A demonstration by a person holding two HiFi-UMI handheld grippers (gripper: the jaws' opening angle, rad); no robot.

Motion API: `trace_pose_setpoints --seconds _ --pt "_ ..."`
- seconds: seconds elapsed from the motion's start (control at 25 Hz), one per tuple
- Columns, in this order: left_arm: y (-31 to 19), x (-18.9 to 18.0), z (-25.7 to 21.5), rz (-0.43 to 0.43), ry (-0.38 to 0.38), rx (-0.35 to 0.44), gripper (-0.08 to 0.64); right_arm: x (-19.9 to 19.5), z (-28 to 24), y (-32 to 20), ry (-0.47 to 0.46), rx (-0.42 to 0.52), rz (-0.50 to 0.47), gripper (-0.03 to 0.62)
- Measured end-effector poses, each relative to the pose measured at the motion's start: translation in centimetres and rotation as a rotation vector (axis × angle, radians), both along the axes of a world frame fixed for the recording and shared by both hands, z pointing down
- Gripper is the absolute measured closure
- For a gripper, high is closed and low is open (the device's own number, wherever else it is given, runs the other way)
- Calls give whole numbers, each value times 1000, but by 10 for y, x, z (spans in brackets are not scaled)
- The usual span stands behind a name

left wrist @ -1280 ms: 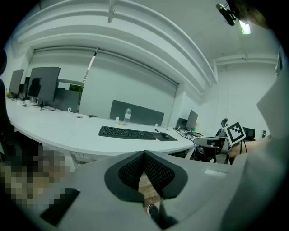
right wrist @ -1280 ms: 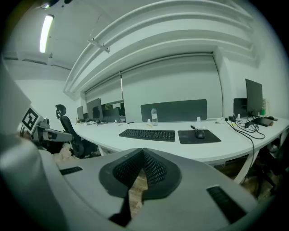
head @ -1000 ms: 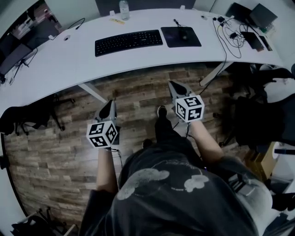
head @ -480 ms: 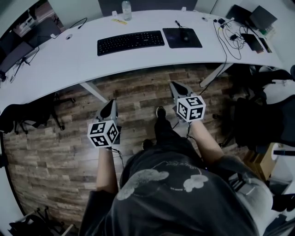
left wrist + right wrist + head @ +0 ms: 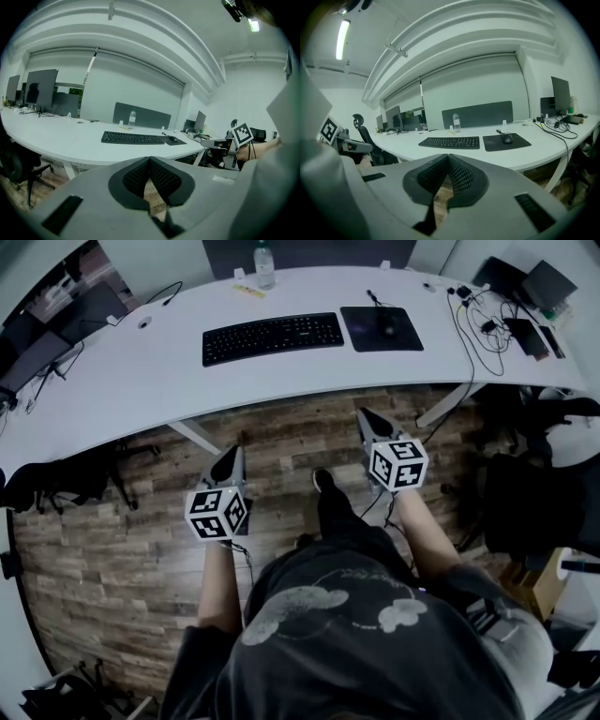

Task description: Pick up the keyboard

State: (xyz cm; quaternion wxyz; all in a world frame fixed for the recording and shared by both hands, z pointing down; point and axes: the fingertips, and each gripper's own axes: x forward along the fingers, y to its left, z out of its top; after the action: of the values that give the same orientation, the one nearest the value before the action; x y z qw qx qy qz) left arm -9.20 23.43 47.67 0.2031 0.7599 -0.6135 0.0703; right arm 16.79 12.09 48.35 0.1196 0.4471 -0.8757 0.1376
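Standing before a curved white surface (image 5: 141, 371), a person holds one pair of tongs in each hand. Both pairs are over the wooden floor (image 5: 103, 549), short of the surface's near edge.

Left tongs (image 5: 231, 454): pressed together, tips meeting, nothing pinched. The left gripper view shows only floor through the small gap behind the pads.

Right tongs (image 5: 367, 416): likewise pressed together and empty, as the right gripper view confirms.

Both pairs point toward the surface with a slight downward tilt. Neither touches anything.

Keyboard (image 5: 273, 337): black, lying flat on the surface with its long side roughly parallel to the near edge. It is untouched and well apart from both pairs of tongs, lying ahead of the space between them.

Other items on the surface:
- A dark mouse pad (image 5: 380, 328) lies just beside the keyboard's right end, with a mouse (image 5: 388, 327) on it.
- A clear bottle (image 5: 264, 263) stands upright near the far edge, behind the keyboard.
- A small yellow item (image 5: 249, 291) lies near the bottle; what it is cannot be made out.
- Loose cables (image 5: 478, 324) and some dark devices occupy the right end.
- Monitors (image 5: 40, 91) stand toward the far left.

A dark panel (image 5: 140, 115) rises along the far edge behind the bottle. A dark chair (image 5: 534, 502) stands on the floor at the right, and another (image 5: 56, 479) at the left, partly under the surface. The person's shoe (image 5: 324, 480) rests on the floor between the two pairs of tongs.
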Motion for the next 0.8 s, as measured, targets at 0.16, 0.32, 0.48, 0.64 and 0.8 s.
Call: trace_pose_setpoints --seconds 0.16,0.32,0.48,0.64,0.8 --pt "-35 -3 1 -8 -16 -12 558 1 6 -44 -2 -15 4 601" --pt "-77 -10 2 -32 -17 -28 558 -6 4 -98 -23 -23 4 601" --pt "-120 -12 -1 -51 -26 -29 558 -19 -6 -151 -33 -7 -25 601" --pt "-158 -9 -3 -70 -32 -39 558 -26 -12 -190 -34 4 -80 601" --pt "-196 -5 -2 -91 -41 -46 558 -28 -1 -224 21 8 -146 601"
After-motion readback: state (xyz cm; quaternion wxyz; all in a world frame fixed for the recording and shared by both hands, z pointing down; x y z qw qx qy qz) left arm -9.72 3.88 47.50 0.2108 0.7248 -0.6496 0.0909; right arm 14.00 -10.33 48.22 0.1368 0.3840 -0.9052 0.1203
